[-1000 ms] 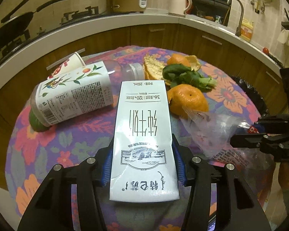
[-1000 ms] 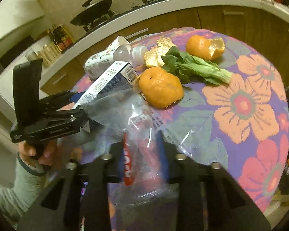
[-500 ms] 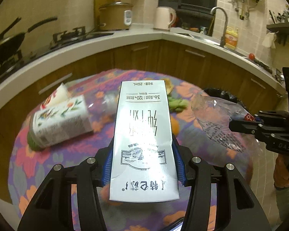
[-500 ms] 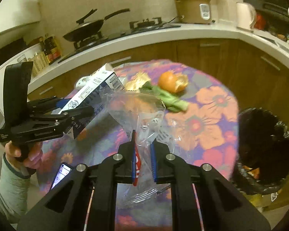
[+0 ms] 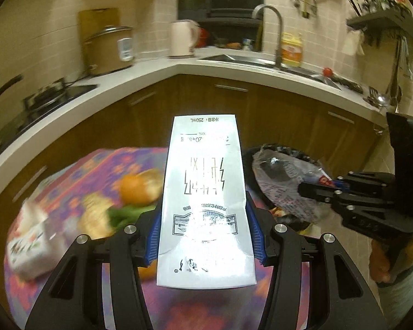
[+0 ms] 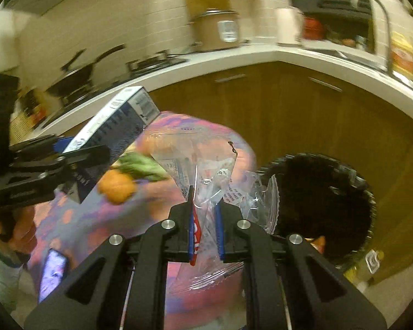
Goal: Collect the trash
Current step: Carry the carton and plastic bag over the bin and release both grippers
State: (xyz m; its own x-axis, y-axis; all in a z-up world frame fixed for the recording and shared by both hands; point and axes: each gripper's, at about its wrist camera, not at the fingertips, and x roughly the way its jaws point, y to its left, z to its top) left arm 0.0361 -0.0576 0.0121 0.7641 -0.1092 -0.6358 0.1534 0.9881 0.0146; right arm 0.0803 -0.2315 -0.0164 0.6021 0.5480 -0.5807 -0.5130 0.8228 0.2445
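My left gripper (image 5: 205, 236) is shut on a white milk carton (image 5: 205, 192) and holds it in the air above the table; the carton also shows in the right wrist view (image 6: 115, 126). My right gripper (image 6: 205, 217) is shut on a clear plastic wrapper (image 6: 212, 170) with red print, held up beside the bin; the wrapper also shows in the left wrist view (image 5: 283, 181). The bin with a black liner (image 6: 325, 206) stands right of the table, with some trash inside.
The round table with a floral cloth (image 5: 102, 165) holds an orange (image 5: 136, 187), green leaves (image 5: 126, 214), a lying bottle (image 5: 27, 242) and bread. A second orange (image 6: 117, 187) lies near the leaves. A phone (image 6: 52, 272) is at the lower left. Wooden cabinets and a white counter curve behind.
Both grippers have lifted their items off the table and swung right towards the bin. The wrapper now hangs near the bin's rim.
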